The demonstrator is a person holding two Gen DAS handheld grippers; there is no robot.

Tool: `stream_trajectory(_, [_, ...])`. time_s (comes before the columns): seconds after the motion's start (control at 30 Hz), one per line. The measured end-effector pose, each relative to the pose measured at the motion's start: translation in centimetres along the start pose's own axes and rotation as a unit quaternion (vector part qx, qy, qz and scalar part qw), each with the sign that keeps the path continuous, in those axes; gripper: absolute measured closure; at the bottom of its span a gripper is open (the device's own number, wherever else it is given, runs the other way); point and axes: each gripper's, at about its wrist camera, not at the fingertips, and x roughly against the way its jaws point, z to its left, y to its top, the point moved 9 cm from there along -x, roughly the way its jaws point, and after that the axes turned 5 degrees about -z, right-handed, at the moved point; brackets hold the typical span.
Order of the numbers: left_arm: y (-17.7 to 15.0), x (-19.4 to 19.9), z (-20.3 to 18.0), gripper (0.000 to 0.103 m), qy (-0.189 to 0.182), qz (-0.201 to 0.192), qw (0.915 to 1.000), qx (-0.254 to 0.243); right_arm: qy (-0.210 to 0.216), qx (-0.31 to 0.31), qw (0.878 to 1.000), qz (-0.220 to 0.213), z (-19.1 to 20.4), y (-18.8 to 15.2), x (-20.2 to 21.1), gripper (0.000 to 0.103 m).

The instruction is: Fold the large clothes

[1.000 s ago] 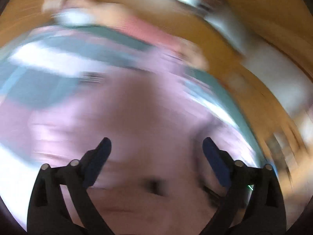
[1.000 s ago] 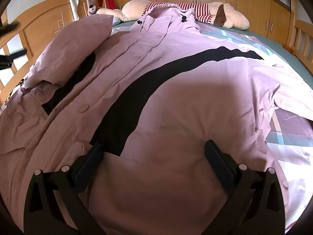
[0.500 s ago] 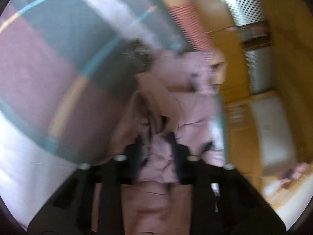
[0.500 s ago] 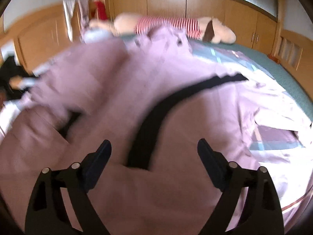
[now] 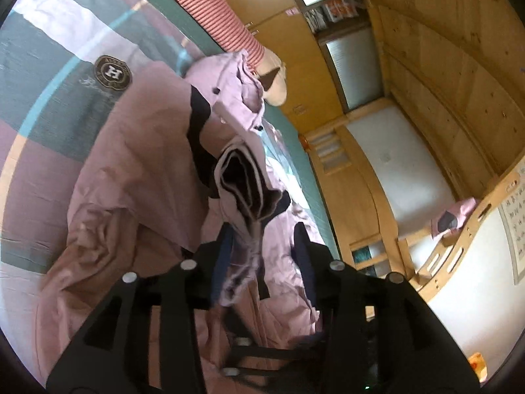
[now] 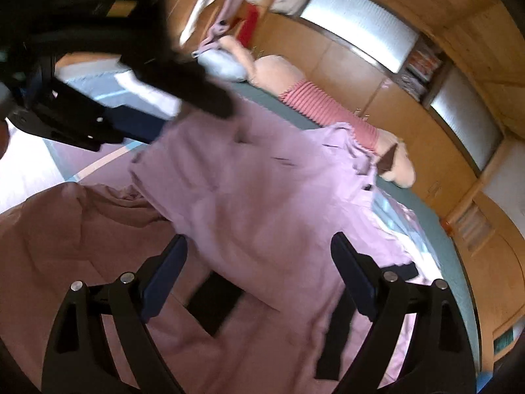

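Note:
A large lilac coat with black bands lies spread on the bed. My left gripper is shut on a bunched fold of the coat, near a sleeve cuff, and holds it lifted. In the right wrist view the coat fills the middle, with its collar toward the plush toy. My right gripper is open and empty just above the coat. The left gripper's black body shows at the upper left of that view, holding the raised edge of the coat.
The bed has a striped green, pink and white cover. A plush toy in a red-striped shirt lies along the bed's far side. Wooden cabinets and a wooden bed frame surround the bed.
My left gripper went from open above the coat to shut on a fold of it and lifted it. My right gripper stayed open and swung, tilting its view.

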Motion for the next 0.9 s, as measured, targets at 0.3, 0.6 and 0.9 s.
stream_trajectory(0.3, [0.6, 0.8, 1.6, 0.052, 0.005, -0.014, 0.9997, 0.021, -0.014, -0.220, 0.975, -0.038, -9.3, -0.5, 1.2, 0.095])
stream_trajectory(0.6, [-0.7, -2.7, 5.3, 0.020, 0.053, 0.034, 0.9957, 0.067, -0.036, -0.407, 0.913, 0.020, -19.3, -9.4, 1.9, 0.095])
stream_trajectory(0.9, [-0.3, -3.9, 9.0, 0.016, 0.127, 0.008, 0.9872, 0.097, 0.018, -0.472, 0.879, 0.071, -16.5, -15.5, 1.0, 0.071])
